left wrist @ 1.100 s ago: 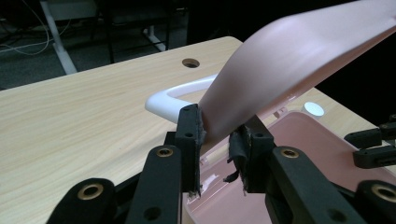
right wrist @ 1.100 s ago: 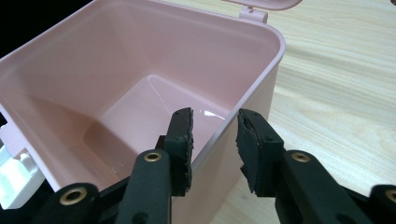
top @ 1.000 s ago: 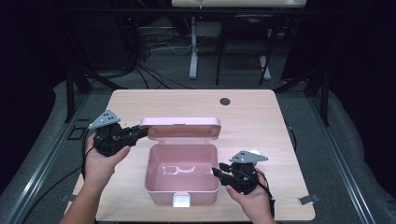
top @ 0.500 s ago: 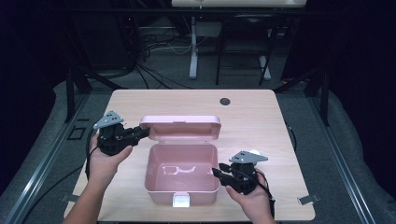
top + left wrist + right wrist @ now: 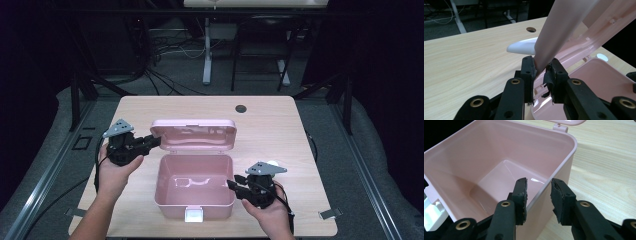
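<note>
Pink box (image 5: 195,185) sits near the front middle of the wooden table (image 5: 280,130), its hinged lid (image 5: 194,134) standing open at the back edge and its white latch (image 5: 194,215) facing the person. Left gripper (image 5: 152,142) reaches in from the left and has the lid's left edge between its jaws; in the left gripper view (image 5: 540,71) the jaws have just been closing, and the pink edge (image 5: 554,37) is wedged between the two pads, touching both. Right gripper (image 5: 234,184) is at the box's right wall; in the right gripper view (image 5: 539,195) its jaws straddle that wall (image 5: 554,180), one pad inside the box and one outside, standing partly open with a gap on the outer side, not pressing the wall.
</note>
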Demonstrator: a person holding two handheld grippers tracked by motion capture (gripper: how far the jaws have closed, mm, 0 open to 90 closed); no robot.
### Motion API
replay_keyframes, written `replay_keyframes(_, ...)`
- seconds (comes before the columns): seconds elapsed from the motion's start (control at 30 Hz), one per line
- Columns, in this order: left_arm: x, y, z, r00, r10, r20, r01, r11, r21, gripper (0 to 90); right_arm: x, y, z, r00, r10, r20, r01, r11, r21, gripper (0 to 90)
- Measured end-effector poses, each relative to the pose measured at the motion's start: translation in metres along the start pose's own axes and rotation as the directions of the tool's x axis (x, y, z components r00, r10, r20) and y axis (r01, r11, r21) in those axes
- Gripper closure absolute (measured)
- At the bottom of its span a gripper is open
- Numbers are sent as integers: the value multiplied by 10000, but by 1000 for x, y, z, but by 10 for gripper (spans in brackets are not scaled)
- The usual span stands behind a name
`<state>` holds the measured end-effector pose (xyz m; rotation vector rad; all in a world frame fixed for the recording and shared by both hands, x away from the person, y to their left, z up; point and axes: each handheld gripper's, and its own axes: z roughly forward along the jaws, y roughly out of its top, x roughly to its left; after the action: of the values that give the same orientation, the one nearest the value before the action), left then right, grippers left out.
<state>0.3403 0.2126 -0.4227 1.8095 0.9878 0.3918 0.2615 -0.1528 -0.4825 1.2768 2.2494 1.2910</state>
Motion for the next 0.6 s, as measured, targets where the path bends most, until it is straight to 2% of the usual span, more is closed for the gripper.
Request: replay_keyframes(0.6,5,-4,10,9997,-196,-131,196,9998,53,779,-1,0,0,10000,36,-58,-36,10000,-45,657)
